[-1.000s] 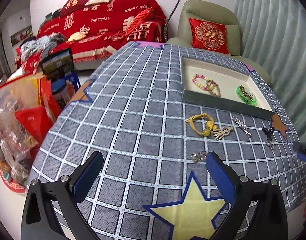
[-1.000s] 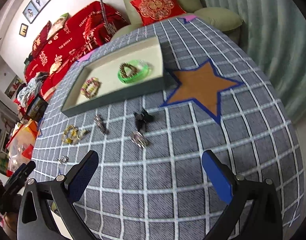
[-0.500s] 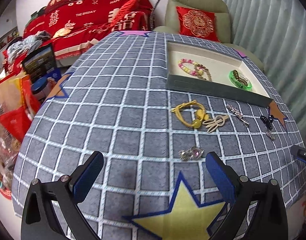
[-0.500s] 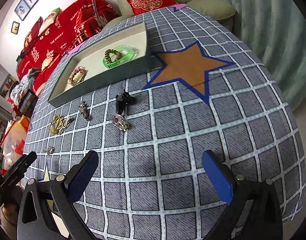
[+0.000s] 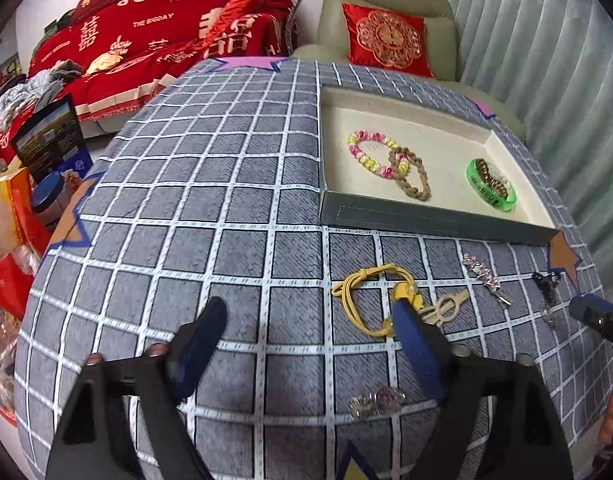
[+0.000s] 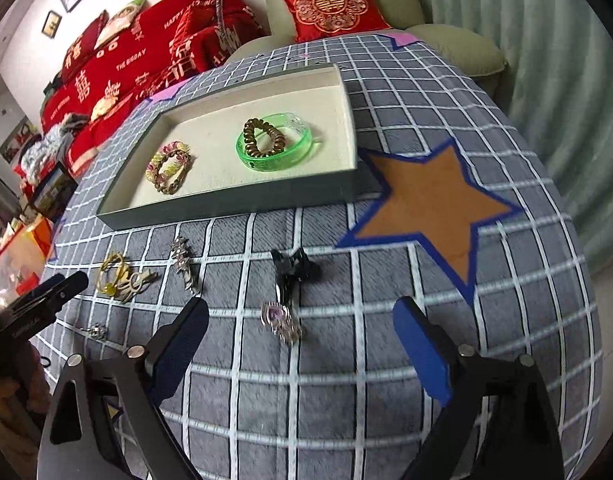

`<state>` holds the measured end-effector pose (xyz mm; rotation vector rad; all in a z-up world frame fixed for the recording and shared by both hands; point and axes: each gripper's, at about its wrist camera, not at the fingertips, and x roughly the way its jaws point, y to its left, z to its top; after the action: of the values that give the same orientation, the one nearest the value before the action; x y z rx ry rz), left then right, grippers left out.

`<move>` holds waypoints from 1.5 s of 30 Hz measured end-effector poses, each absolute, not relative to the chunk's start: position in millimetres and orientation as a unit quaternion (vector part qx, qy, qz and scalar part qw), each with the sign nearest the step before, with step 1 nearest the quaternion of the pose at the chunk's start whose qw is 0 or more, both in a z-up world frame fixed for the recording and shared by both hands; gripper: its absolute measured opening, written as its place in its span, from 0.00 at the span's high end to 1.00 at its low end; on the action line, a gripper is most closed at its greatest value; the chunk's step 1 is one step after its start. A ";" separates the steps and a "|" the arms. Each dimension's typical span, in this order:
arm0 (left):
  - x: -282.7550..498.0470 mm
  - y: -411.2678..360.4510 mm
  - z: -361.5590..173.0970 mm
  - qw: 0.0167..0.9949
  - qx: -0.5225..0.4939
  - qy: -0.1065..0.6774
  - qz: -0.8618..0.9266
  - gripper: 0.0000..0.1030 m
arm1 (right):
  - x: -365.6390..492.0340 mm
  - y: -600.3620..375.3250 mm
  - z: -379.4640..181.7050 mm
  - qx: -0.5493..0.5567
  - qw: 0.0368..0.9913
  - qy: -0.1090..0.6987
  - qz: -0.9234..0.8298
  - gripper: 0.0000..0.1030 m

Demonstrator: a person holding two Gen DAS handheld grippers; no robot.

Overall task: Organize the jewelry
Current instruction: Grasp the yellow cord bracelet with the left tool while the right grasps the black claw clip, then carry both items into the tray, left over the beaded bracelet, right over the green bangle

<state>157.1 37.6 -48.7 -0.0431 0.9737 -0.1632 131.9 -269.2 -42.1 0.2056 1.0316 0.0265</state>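
Grippers, left point(image 5: 308, 334) and right point(image 6: 300, 334), spread over checked cloth point(image 6: 386, 352)

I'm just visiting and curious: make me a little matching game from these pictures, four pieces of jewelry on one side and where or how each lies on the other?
Things:
1. green bangle
2. beaded bracelet
3. yellow cord
4. black clip

Places:
A. on the cloth, nearest the brown star
B. in the tray, a coiled hair tie inside it
C. on the cloth, beside a beige hairpin
D. in the tray, overlapping a braided rope ring

Pairs: 1-B, 2-D, 3-C, 4-A
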 end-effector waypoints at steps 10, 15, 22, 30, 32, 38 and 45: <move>172.1 25.3 -63.2 0.870 -0.002 0.485 -0.092 0.16 | 159.5 -262.2 -60.0 0.065 0.853 0.517 0.004 0.24; 174.9 18.5 -66.5 0.869 0.008 0.486 -0.094 0.16 | 163.1 -254.3 -60.5 0.033 0.854 0.518 -0.001 0.34; 169.2 5.7 -62.7 0.868 0.029 0.479 -0.124 0.60 | 161.8 -252.8 -58.4 0.012 0.858 0.513 -0.013 0.72; 162.1 4.1 -58.6 0.871 0.029 0.471 -0.139 0.86 | 156.0 -263.3 -52.2 0.053 0.862 0.505 -0.004 0.74; 158.7 5.2 -53.6 0.875 0.024 0.463 -0.142 0.86 | 153.7 -266.0 -49.5 0.062 0.862 0.503 -0.002 0.74; 152.2 12.2 -34.6 0.885 0.006 0.443 -0.145 0.86 | 145.0 -275.0 -37.7 0.089 0.866 0.492 0.005 0.74; 148.6 20.6 -13.2 0.894 -0.020 0.423 -0.148 0.86 | 135.0 -280.8 -22.4 0.109 0.870 0.480 0.013 0.74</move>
<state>148.6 20.6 -13.2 -0.0413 0.8769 -0.3076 135.0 -280.8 -22.4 0.2287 1.0036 0.0266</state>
